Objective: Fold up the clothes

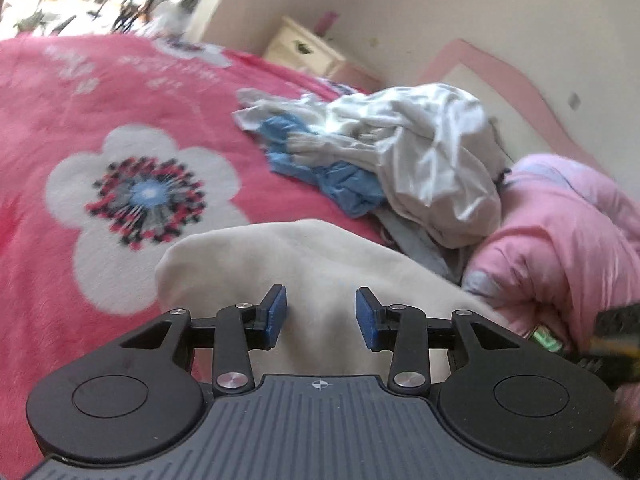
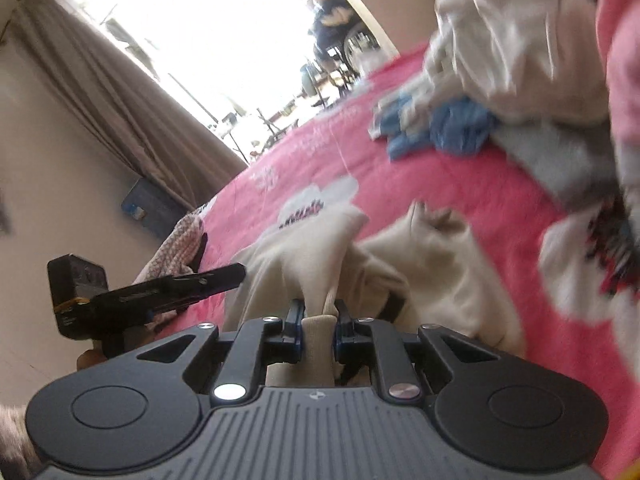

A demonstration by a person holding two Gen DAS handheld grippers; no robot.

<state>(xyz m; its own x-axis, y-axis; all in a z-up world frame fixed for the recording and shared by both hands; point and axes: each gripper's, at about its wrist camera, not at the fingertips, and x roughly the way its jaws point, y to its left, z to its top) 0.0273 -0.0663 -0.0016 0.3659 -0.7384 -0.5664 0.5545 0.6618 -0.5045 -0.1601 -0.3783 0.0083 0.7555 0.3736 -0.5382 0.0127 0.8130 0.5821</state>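
Observation:
A cream garment (image 1: 288,256) lies on the pink flowered blanket (image 1: 60,92), just under my left gripper (image 1: 321,308). That gripper is open, its blue pads (image 1: 276,312) apart with nothing pinched between them. In the right wrist view the same cream garment (image 2: 432,264) is bunched up, and my right gripper (image 2: 318,312) is shut on a thick fold of it that rises between the jaws. The left gripper (image 2: 224,274) shows at the left there, held by a hand in a knitted glove (image 2: 176,248).
A heap of white and blue clothes (image 1: 420,152) lies beyond the cream garment, with a crumpled pink quilt (image 1: 568,232) to its right. A cream nightstand (image 1: 304,50) stands by the wall. A curtain (image 2: 100,92) and a bright window (image 2: 200,20) are beyond the bed's edge.

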